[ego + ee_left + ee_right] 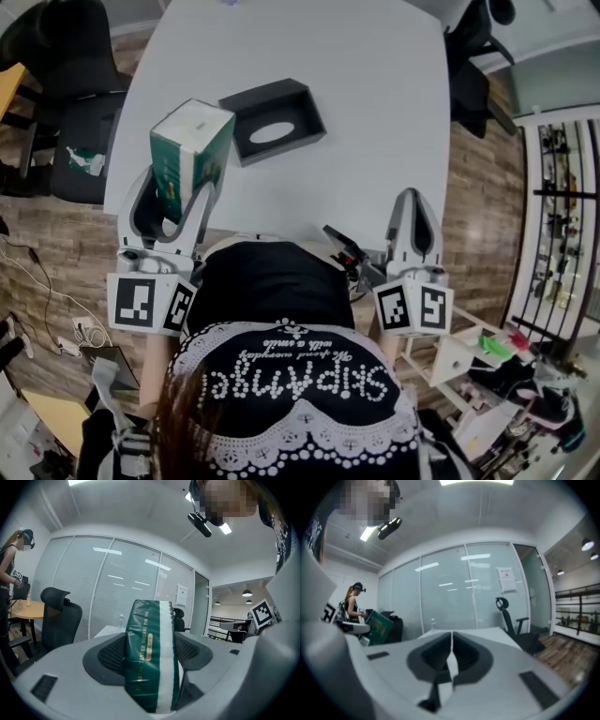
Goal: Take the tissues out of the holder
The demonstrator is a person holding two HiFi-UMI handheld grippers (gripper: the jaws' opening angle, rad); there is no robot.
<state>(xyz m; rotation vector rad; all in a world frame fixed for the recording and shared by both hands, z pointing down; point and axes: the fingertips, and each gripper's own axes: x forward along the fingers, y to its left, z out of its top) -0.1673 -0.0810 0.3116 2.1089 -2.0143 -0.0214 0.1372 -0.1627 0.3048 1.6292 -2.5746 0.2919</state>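
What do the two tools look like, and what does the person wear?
The left tool and the right tool have light grey bodies with dark textured pads inside. Each carries a white cube with black square markers. The person wears a black top with white lettering.

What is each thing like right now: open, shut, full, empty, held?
Tissue pack: out of the holder, held up above the table.
Holder: empty, lying on the table with its open side up.
Left hand-held gripper: shut on the tissue pack.
Right hand-held gripper: shut, holding nothing.
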